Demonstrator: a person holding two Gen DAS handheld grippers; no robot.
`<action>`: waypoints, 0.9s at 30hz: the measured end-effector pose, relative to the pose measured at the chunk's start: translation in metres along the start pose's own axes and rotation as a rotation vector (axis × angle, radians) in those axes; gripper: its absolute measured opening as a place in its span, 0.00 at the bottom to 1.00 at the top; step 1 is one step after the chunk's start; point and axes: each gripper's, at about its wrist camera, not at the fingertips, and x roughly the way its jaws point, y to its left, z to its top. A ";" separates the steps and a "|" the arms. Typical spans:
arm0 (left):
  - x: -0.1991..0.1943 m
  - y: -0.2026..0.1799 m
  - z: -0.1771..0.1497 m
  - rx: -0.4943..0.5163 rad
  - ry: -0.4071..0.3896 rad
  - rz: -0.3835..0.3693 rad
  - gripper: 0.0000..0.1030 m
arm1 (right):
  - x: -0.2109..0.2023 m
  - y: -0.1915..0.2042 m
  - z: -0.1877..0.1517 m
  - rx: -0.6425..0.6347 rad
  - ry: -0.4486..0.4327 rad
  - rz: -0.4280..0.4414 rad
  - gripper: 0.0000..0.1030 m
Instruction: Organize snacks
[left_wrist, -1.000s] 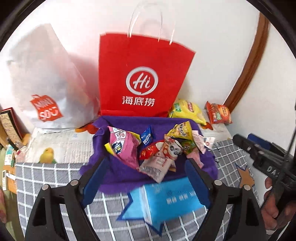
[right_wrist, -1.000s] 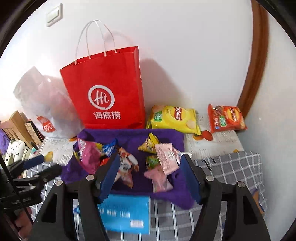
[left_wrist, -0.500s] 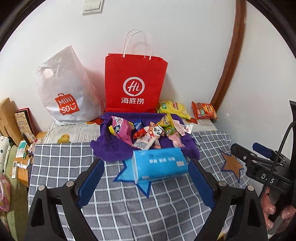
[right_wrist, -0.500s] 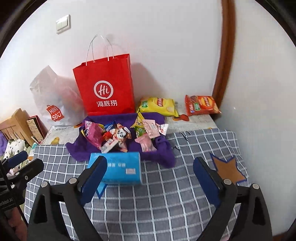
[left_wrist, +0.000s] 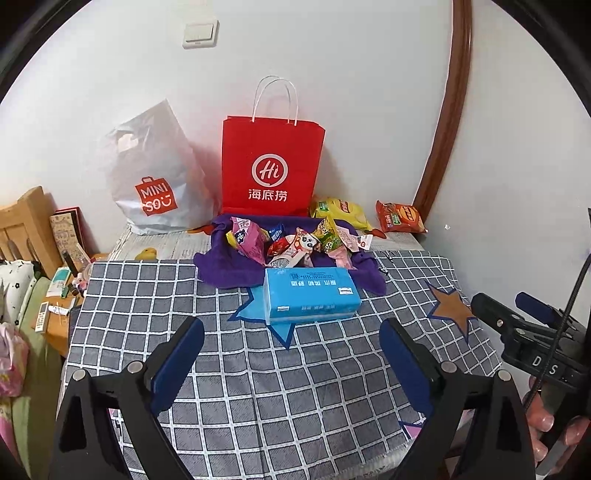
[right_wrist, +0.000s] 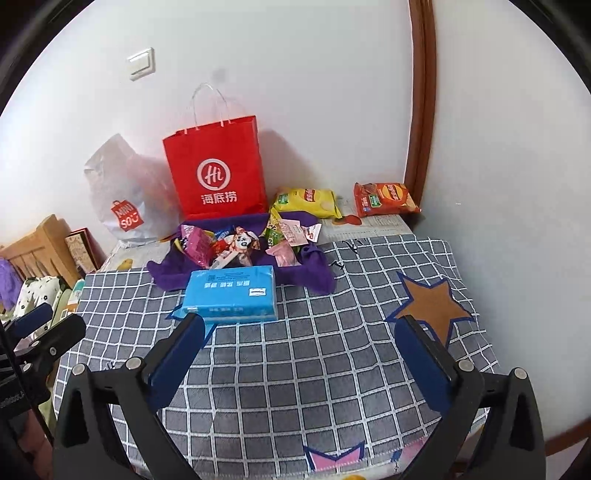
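Both the left tongs (left_wrist: 291, 343) and the right tongs (right_wrist: 301, 341) hang released and empty over the near part of the grey checked cloth surface (left_wrist: 258, 387), well short of the heap of small bright snack packets (left_wrist: 295, 242) on the crumpled purple cloth (left_wrist: 225, 271) at the far side. The blue rectangular tissue pack (left_wrist: 312, 297) lies just in front of that heap, so a low reach could shove it into the loose packets and scatter them; the tall red paper bag (left_wrist: 272, 168) behind could tip if bumped

Two bags (left_wrist: 272, 166), two chip packets (left_wrist: 400, 216)
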 end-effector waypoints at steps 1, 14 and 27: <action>-0.003 -0.001 -0.001 0.004 -0.006 0.005 0.93 | -0.003 0.000 -0.001 0.000 -0.005 0.001 0.98; -0.023 -0.002 0.003 0.022 -0.050 0.061 0.95 | -0.015 0.001 -0.006 -0.035 -0.012 0.014 0.99; -0.025 -0.005 0.001 0.032 -0.052 0.070 0.95 | -0.022 -0.008 -0.005 -0.007 -0.032 0.013 0.99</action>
